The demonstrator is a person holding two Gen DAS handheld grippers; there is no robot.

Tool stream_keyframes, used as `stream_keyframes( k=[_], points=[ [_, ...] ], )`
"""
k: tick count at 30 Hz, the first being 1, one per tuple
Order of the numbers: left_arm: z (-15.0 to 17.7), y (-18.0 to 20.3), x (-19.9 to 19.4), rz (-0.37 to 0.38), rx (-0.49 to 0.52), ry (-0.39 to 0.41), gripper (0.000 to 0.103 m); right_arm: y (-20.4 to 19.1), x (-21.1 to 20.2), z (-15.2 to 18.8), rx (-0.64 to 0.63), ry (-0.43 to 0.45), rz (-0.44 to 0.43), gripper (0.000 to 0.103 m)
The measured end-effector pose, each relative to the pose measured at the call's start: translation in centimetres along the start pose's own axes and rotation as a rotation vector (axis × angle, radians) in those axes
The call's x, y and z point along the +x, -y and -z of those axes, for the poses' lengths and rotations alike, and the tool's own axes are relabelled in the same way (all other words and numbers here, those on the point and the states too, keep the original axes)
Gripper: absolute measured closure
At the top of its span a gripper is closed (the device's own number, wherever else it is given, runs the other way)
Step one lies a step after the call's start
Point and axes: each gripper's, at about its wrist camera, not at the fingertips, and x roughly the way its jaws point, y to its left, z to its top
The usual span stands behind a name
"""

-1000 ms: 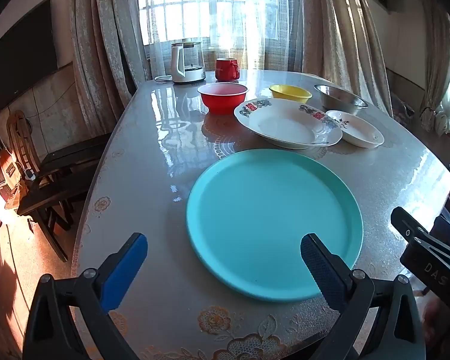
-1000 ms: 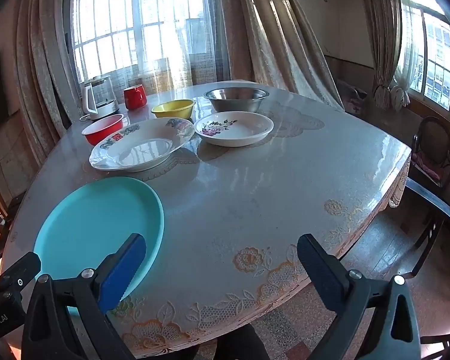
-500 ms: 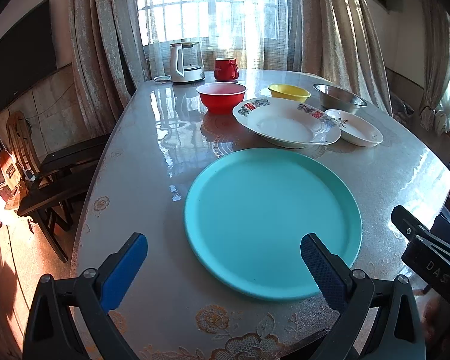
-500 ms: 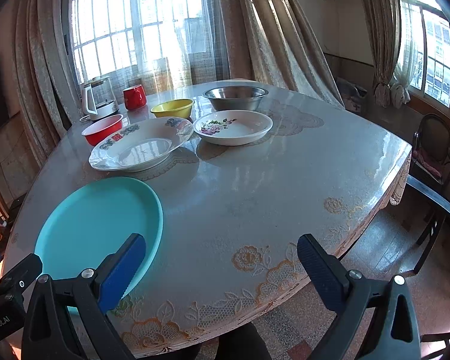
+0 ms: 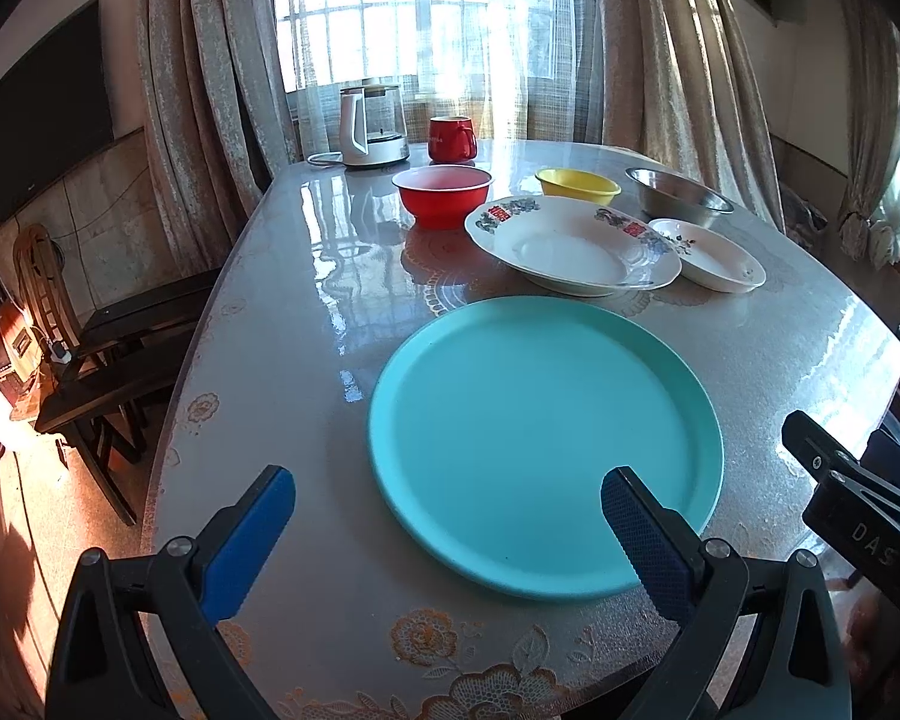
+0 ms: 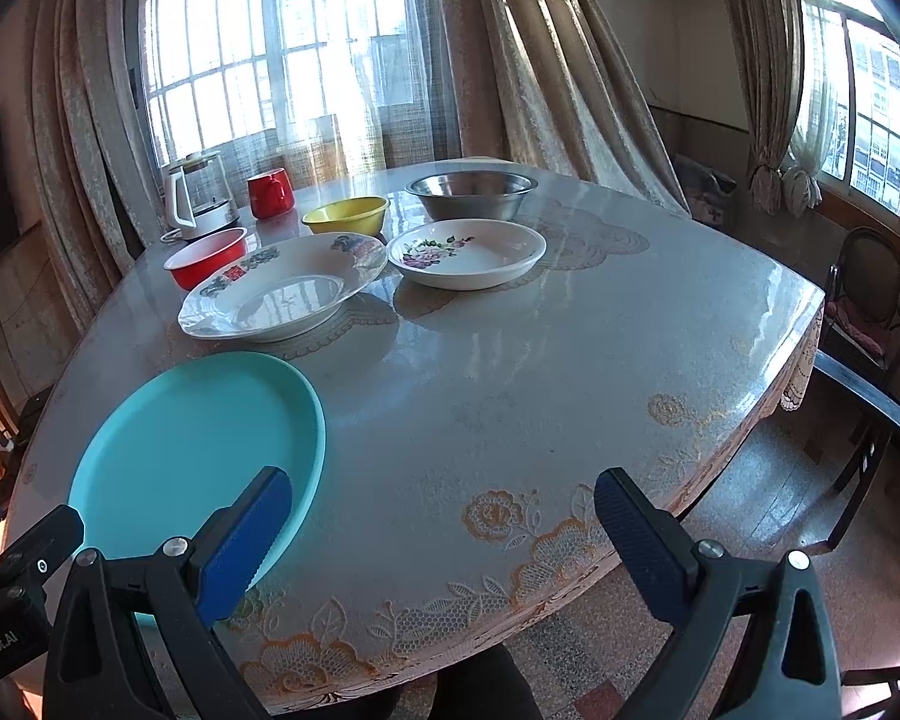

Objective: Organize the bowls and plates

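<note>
Looking through the left wrist camera, I see my left gripper [image 5: 447, 519] spread wide with nothing between its blue pads, hovering at the bottom of the frame over the near edge of the turquoise plate [image 5: 540, 444], which lies flat on the table [image 5: 282, 324] in the lower centre. Above it in the frame sits the large white plate [image 5: 573, 246] with red and dark rim decoration, and just to its right the small floral plate [image 5: 711, 255], their rims seeming to touch or overlap. Farther up are the red bowl [image 5: 442, 195], the yellow bowl [image 5: 577, 185] and the steel bowl [image 5: 678, 198], each standing alone and empty. At the top centre a kettle [image 5: 372, 126] and a red mug [image 5: 452, 139] stand by the curtained window. From the right wrist camera, my right gripper [image 6: 441, 519] is likewise fully open and holding nothing, low in the frame over the lace-patterned table edge, with the turquoise plate in the lower left and bare tabletop ahead. Part of the left gripper's black frame shows at the lower left corner of that view.
</note>
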Motion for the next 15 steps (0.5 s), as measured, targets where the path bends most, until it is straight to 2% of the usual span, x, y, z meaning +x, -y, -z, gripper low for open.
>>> stream_keyframes(
  k=[15],
  points=[
    [0.06,-0.19,-0.08,0.004,-0.002,-0.001,0.0,-0.16,-0.05,-0.02,-0.008,0.007,0.0,0.0]
  ],
)
